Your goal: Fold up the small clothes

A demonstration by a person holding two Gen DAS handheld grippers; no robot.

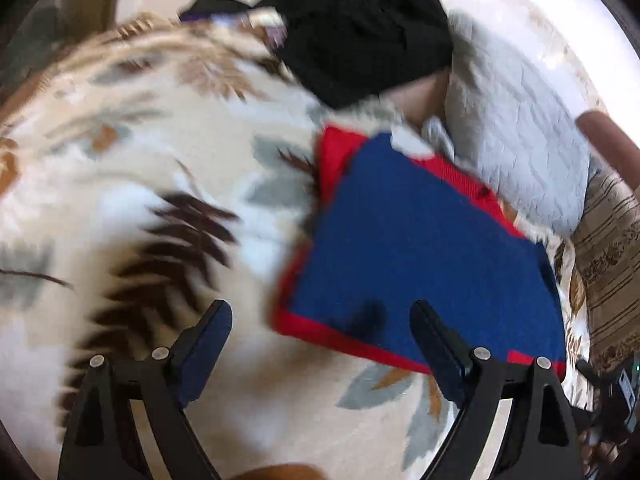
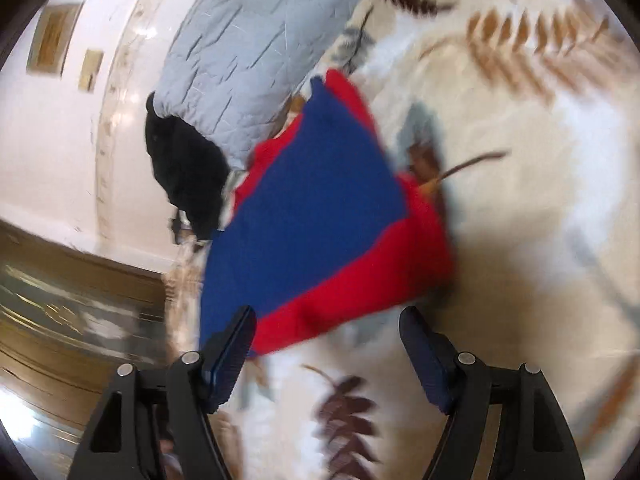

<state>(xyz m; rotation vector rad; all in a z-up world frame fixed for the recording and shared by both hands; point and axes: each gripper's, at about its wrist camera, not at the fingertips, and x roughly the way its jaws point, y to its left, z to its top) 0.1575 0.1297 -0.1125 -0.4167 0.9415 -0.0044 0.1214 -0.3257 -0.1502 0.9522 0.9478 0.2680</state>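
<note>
A blue and red garment lies folded flat on a cream bedspread with a leaf print. It also shows in the right wrist view, blue on top with red edges. My left gripper is open and empty, hovering just above the garment's near edge. My right gripper is open and empty, hovering over the garment's red near edge. Both views are blurred by motion.
A heap of black clothing lies beyond the garment; it shows in the right wrist view too. A grey quilted pillow lies beside it. A striped brown cushion sits at the right. The bed's edge and a wooden floor are at left.
</note>
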